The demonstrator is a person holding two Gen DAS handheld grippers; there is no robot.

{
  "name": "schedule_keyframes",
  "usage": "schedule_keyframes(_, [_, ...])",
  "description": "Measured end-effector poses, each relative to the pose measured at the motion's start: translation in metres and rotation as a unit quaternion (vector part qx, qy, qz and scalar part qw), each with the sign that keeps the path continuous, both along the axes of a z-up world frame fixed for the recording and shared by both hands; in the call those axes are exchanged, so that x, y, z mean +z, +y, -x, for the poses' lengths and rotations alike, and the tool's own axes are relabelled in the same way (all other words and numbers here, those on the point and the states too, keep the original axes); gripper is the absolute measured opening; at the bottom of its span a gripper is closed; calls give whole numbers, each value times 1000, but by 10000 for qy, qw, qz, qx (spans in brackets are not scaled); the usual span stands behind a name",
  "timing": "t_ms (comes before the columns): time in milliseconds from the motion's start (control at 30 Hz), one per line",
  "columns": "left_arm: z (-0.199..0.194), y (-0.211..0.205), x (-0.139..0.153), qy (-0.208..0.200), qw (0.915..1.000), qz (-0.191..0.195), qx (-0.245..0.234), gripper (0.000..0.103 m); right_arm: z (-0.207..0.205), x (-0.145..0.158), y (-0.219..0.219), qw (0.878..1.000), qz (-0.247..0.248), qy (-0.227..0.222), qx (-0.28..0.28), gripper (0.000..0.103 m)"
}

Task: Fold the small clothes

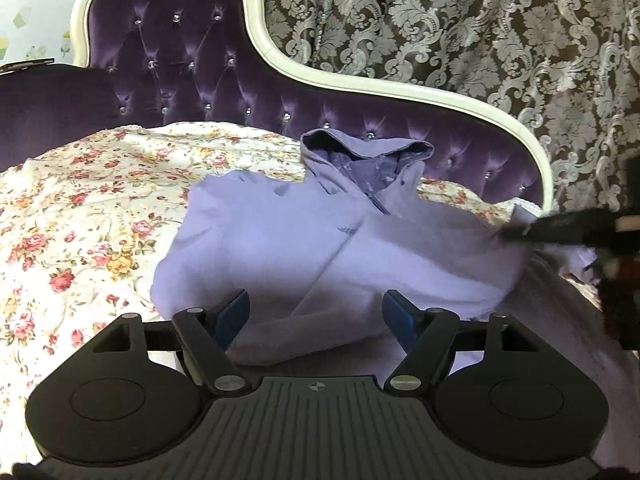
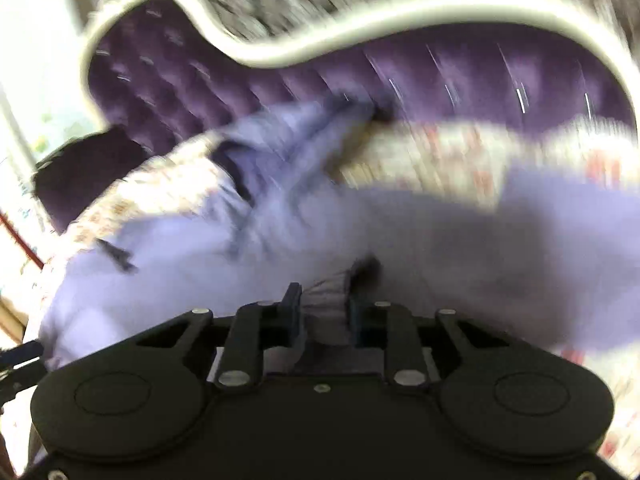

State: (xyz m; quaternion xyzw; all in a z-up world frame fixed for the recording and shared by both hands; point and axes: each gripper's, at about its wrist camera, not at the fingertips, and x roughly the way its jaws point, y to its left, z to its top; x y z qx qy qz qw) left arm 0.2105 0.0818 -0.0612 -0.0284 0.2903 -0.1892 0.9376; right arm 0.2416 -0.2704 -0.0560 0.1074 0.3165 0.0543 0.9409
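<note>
A lavender hoodie (image 1: 320, 240) lies front up on a floral sheet, its hood (image 1: 360, 156) toward the tufted backrest. My left gripper (image 1: 316, 304) hangs open just over the hoodie's lower part, with cloth below the blue pads but none pinched. In the blurred right wrist view the hoodie (image 2: 200, 272) spreads to the left, and my right gripper (image 2: 324, 300) is shut on a ribbed cuff of its sleeve. The left wrist view shows the right gripper's dark fingers (image 1: 560, 226) at the hoodie's right edge, where the sleeve is drawn taut.
The floral sheet (image 1: 80, 220) covers a chaise with a purple tufted backrest (image 1: 180, 60) in a white curved frame. A dark purple cushion (image 1: 48, 108) sits at the far left. A patterned curtain (image 1: 480, 40) hangs behind.
</note>
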Motion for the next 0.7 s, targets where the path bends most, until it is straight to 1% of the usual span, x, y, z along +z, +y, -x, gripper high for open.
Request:
schedule_keyframes(33, [-1,0,2,-7,10000,4,36,72,7,13,2,9995,89,-294,14,33])
schedule_keyframes(100, [-3,-2,5,-38,9999,26,96,72,28,39,0,9951,270,-935,-164,33])
schedule_keyframes(133, [-3,-3,6,-60,9999,52,114,72,37,46,-4,9922,368,-1144,-340,33])
schedule_keyframes(167, [-4,-3,6,-79,9998,91,125,72,42,47,-9,9909,445,-1178,-477,33])
schedule_keyframes(233, [-8,-6,6,-55,9998,93,184,73,39,32,-19,9951,502,-693,-502,34])
schedule_keyframes(267, [-11,-8,5,-26,9997,90,222,73,35,20,-22,9971,512,-356,-439,34])
schedule_keyframes(300, [-13,-10,4,2,9996,117,244,73,30,5,-22,9973,636,97,-357,36])
schedule_keyframes(333, [-15,-10,3,16,9996,146,260,73,28,-7,-21,9953,804,442,-297,36])
schedule_keyframes(367, [-17,-11,2,24,9995,143,280,73,27,-15,-20,9930,951,635,-279,39])
schedule_keyframes(433, [-21,-12,-3,84,9995,-42,308,74,32,-22,-19,9905,1122,750,-264,40])
schedule_keyframes(467, [-24,-12,-8,177,9991,-166,344,74,35,-19,-20,9903,1149,712,-327,47])
schedule_keyframes(500, [-25,-11,-13,255,9989,-205,346,74,37,-14,-19,9902,1170,651,-397,54])
schedule_keyframes(533, [-26,-10,-19,313,9987,-230,319,74,41,-4,-19,9898,1238,485,-509,56])
schedule_keyframes(600, [-25,-9,-25,319,9988,-282,256,74,45,17,-12,9872,1465,32,-630,66])
schedule_keyframes(633, [-23,-10,-25,273,9989,-306,248,74,45,31,-6,9850,1593,-243,-610,70])
schedule_keyframes(667, [-21,-10,-25,241,9989,-324,230,75,46,40,0,9839,1648,-429,-543,78])
schedule_keyframes(700, [-20,-10,-25,229,9990,-333,182,77,44,50,7,9833,1668,-595,-409,83])
